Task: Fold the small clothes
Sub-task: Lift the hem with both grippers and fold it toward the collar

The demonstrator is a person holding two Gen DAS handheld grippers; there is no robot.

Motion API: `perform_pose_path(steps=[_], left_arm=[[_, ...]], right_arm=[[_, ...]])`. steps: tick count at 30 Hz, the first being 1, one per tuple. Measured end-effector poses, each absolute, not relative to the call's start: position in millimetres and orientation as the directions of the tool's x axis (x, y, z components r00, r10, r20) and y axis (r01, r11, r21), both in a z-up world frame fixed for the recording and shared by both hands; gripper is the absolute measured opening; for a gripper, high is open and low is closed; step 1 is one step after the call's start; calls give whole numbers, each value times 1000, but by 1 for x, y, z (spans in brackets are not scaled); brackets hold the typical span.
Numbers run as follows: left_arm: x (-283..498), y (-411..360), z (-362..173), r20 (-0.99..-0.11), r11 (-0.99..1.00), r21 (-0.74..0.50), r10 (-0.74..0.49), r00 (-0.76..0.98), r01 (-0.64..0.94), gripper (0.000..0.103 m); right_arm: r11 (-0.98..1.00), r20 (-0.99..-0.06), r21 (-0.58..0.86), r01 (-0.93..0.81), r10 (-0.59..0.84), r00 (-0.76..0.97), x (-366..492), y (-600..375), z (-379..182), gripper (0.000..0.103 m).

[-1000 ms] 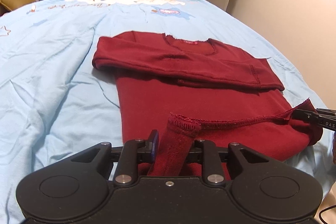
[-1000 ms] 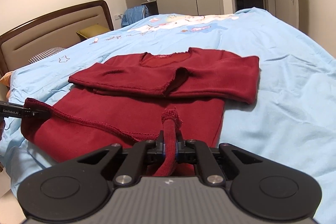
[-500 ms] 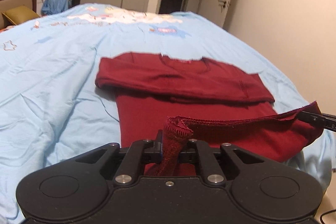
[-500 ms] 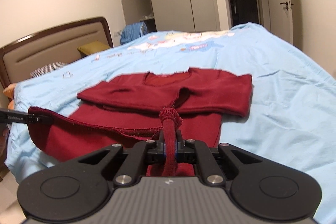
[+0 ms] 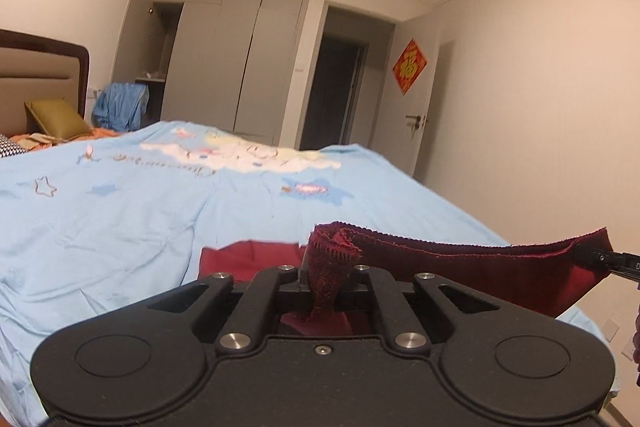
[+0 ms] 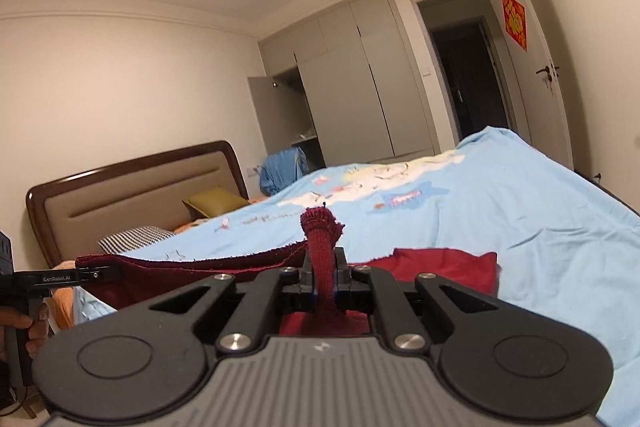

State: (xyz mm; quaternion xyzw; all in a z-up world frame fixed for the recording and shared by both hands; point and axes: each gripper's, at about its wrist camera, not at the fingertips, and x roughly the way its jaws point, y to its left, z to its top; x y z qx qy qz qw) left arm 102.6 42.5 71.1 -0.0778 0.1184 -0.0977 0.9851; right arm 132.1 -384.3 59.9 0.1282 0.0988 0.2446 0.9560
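Note:
A dark red sweater [image 5: 472,267] lies on the light blue bedspread [image 5: 120,211] with its bottom hem lifted into the air. My left gripper [image 5: 326,277] is shut on one hem corner, which bunches up between its fingers. My right gripper [image 6: 323,275] is shut on the other corner of the sweater [image 6: 440,265]. The hem stretches taut between the two grippers. In the left wrist view the right gripper [image 5: 600,258] shows at the right edge. In the right wrist view the left gripper [image 6: 76,277] shows at the far left, held by a hand [image 6: 28,327]. Most of the sweater's body is hidden behind the gripper bodies.
The bedspread [image 6: 520,211] covers a wide bed with a brown headboard [image 6: 132,187], a green pillow [image 6: 216,201] and a striped pillow [image 6: 132,237]. Blue cloth [image 5: 120,107] hangs by the grey wardrobe [image 5: 240,67]. A white door [image 6: 548,99] and a dark doorway [image 5: 336,95] stand beyond the bed.
Both grippers have risen and tipped upward, lifting the hem off the bed. The left gripper's jaws closed tighter on its corner. The folded sleeves have dropped out of view.

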Motion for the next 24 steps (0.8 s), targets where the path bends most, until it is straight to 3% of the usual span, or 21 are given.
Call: perform_pose_path(steps=[7, 14, 24], left_arm=[[63, 48, 96, -162, 951, -190, -276, 948, 244, 5], [46, 47, 107, -154, 927, -157, -365, 918, 342, 5], [128, 48, 109, -328, 951, -155, -304, 894, 267, 6]], right_arm=[[828, -72, 299, -474, 515, 854, 98, -398, 78, 7], [848, -97, 273, -455, 495, 864, 64, -407, 88, 7], [903, -156, 166, -397, 422, 893, 123, -385, 91, 7]])
